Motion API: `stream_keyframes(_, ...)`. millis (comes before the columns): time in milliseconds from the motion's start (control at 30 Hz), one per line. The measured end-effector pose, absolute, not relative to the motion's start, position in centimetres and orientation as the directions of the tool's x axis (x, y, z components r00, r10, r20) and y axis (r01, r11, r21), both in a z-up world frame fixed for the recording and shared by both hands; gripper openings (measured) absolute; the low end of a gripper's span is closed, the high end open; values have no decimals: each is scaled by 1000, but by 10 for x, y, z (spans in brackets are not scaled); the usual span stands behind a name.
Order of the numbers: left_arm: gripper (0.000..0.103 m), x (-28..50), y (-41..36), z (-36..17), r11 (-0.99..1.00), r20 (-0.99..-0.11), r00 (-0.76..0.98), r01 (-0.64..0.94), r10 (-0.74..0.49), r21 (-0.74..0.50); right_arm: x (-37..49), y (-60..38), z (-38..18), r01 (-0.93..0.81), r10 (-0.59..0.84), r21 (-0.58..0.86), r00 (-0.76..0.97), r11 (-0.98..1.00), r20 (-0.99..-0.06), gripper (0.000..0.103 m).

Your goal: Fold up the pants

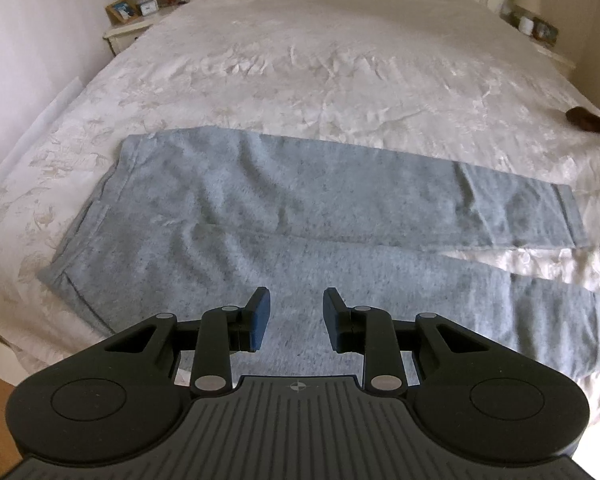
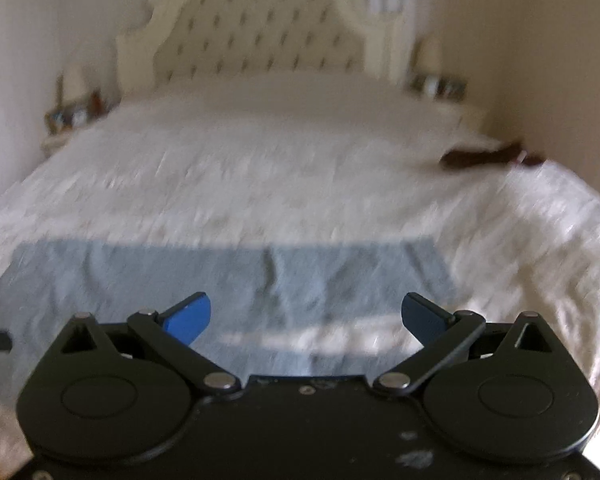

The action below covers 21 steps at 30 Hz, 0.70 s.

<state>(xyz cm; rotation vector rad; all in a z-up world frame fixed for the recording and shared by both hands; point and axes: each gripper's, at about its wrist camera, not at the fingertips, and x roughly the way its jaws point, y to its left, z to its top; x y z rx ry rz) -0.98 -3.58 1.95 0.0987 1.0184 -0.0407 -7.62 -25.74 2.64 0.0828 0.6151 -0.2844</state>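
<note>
Jaws apart, both grippers: left gripper hovering over grey pants; right gripper wider, above pants.

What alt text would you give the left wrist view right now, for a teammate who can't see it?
Grey pants lie flat and unfolded across the near end of a white bedspread, waistband left, legs running right. The open left gripper hovers over the nearer leg, holding nothing. Nightstands flank the bed's far end.
</note>
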Motion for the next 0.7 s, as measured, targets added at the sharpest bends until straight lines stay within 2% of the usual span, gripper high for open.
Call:
stream_keyframes(33, 29, -6, -35, 17, 994, -855, 518, 82, 16, 68, -74, -256, 26, 300, -252, -12, 778, 954, -576, 103)
stream_keyframes(233, 29, 18, -32, -5, 988, -878, 479, 134, 8, 82, -49, -259, 10, 291, -158, 80, 706, 953, -690, 103)
stream_keyframes(467, 29, 50, -13, -31, 979, -905, 425, 180, 15, 100, -6, -247, -25, 300, -161, 20, 565, 954, -809, 103)
stream_keyframes(700, 28, 91, 7, -55, 974, -933, 359, 206, 19, 99, 38, -232, -56, 307, -119, 39, 478, 951, -870, 91)
